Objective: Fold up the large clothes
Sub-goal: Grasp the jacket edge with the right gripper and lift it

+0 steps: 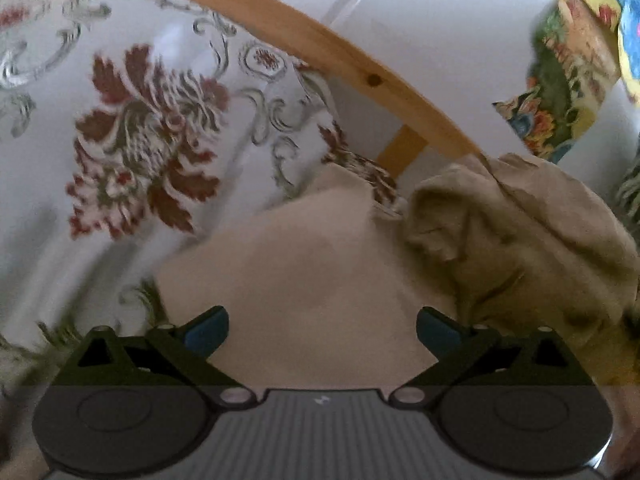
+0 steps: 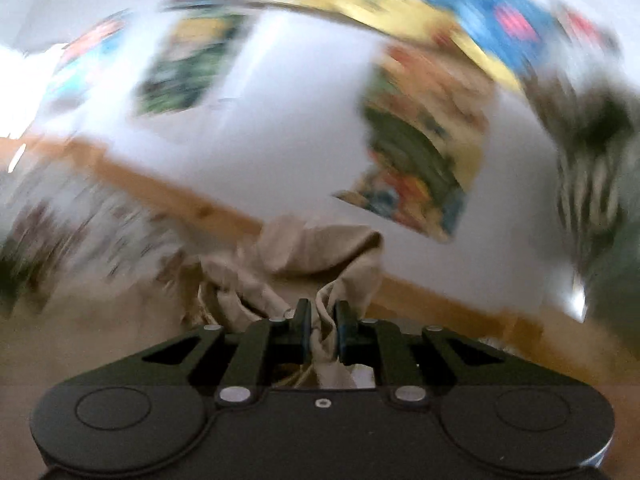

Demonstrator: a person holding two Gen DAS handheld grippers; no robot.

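**Q:** What were the two grippers doing, and where was the garment?

**A:** The left gripper (image 1: pixel 322 330) stood spread wide with nothing between its blue-padded fingers (image 1: pixel 208 332). It hovered over a flat, smooth stretch of the beige garment (image 1: pixel 304 280), the pads apart from the cloth. The right gripper (image 2: pixel 322 330) had its jaws pinched nearly together on a gathered fold of that same beige garment (image 2: pixel 304 256), with cloth bunched up between the pads and spilling out in front.

**Q:** Where did the rest of the cloth lie?

**A:** In the left wrist view, a crumpled mound of it rose to the right of the flat part, up near a wooden rail (image 1: pixel 320 52). A floral bedcover (image 1: pixel 132 132), white with red and grey patterns, lay to the left, touching the garment's left edge.

**Q:** How much room was there around it?

**A:** Past the rail was a plain white wall (image 1: pixel 440 40) with colourful pictures (image 1: pixel 560 80) on it. The right wrist view was heavily blurred, so the dark striped shape at its right edge could not be identified; the area ahead of the gripped fold looked open.
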